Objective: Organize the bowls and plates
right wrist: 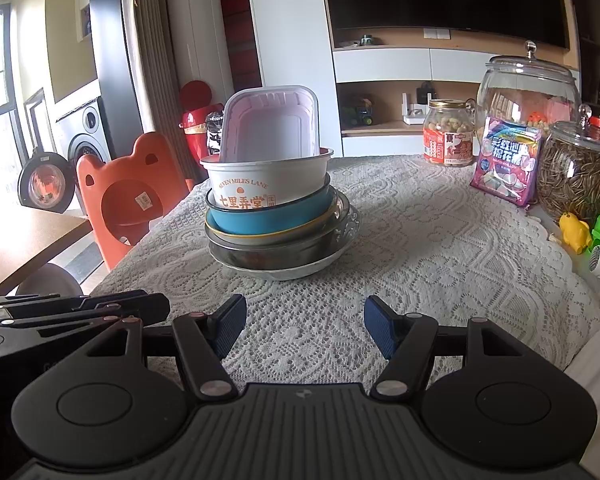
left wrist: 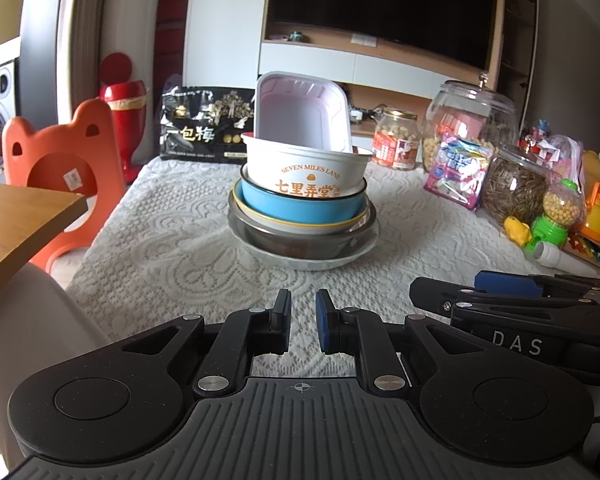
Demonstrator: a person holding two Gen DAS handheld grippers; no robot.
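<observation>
Nested stack of bowls, topped by a tilted white rectangular plastic tray (left wrist: 302, 110), directly ahead of both grippers: left gripper (left wrist: 303, 320) narrowed and empty, right gripper (right wrist: 305, 326) half-spread and empty.

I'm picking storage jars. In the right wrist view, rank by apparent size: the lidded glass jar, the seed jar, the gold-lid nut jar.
1. Lidded glass jar, largest.
2. Seed jar, though it stands nearer the camera and is partly cut off.
3. Nut jar, smallest.
</observation>
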